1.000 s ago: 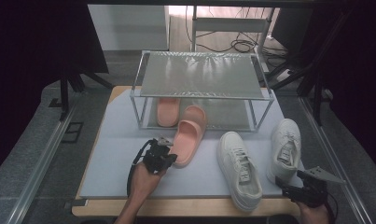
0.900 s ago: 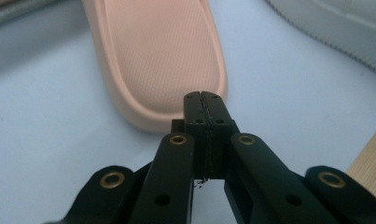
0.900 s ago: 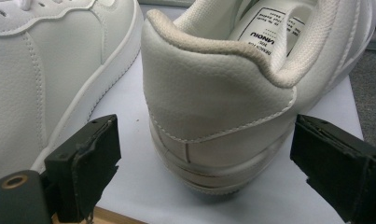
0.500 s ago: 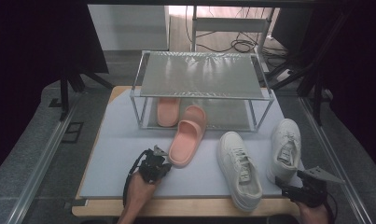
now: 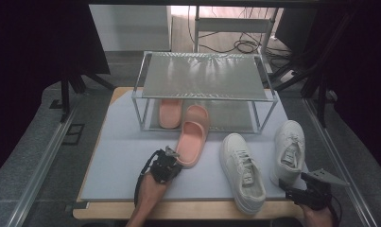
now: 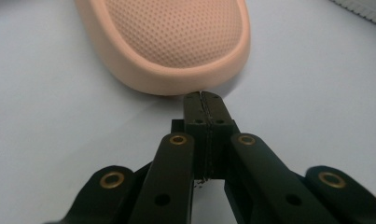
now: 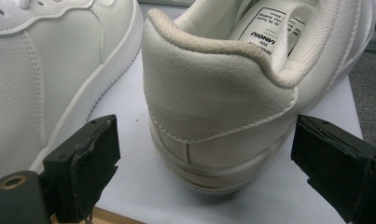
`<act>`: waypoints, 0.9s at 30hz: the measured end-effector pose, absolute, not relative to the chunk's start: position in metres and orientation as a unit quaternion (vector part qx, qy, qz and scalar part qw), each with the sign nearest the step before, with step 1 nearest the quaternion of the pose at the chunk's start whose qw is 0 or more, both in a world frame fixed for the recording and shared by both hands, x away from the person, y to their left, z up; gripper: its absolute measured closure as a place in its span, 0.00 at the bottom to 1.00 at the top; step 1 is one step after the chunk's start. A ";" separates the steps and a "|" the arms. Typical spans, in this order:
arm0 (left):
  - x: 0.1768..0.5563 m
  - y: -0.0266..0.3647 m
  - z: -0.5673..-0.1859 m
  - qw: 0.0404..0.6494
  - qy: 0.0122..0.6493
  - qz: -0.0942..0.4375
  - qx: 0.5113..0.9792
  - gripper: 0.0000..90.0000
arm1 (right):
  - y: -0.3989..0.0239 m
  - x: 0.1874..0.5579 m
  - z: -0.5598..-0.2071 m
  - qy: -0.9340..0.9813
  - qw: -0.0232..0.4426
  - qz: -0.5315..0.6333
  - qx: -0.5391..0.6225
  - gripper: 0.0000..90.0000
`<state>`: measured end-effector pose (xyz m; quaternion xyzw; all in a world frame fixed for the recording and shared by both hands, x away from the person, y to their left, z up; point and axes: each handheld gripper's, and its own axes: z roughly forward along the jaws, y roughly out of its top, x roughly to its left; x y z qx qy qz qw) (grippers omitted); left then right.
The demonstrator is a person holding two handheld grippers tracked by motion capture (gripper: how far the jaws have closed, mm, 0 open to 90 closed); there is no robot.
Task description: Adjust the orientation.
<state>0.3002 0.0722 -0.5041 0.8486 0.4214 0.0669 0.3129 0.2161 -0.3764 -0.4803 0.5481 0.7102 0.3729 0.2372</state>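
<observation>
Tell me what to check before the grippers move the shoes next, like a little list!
1. Left gripper jaws: shut with nothing between them, at the heel of the pink slipper. Not ok for grabbing.
2. Right gripper jaws: open on either side of the right white sneaker heel, not touching it. Ok.
3. Other pink slipper: already on the rack's lower shelf. Ok.
4. Room on that shelf beside it: bare mesh shows. Ok.
5. Left white sneaker: close beside the right one; could be bumped. Cannot tell.
</observation>
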 end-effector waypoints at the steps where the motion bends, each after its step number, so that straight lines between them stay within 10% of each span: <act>1: 0.301 0.069 -0.504 0.314 0.420 0.066 0.849 1.00 | -0.377 0.216 -0.480 0.710 0.237 0.373 0.548 0.09; 27: 0.335 0.028 -0.483 0.331 0.407 0.085 0.847 1.00 | -0.378 0.216 -0.481 0.710 0.236 0.376 0.547 0.10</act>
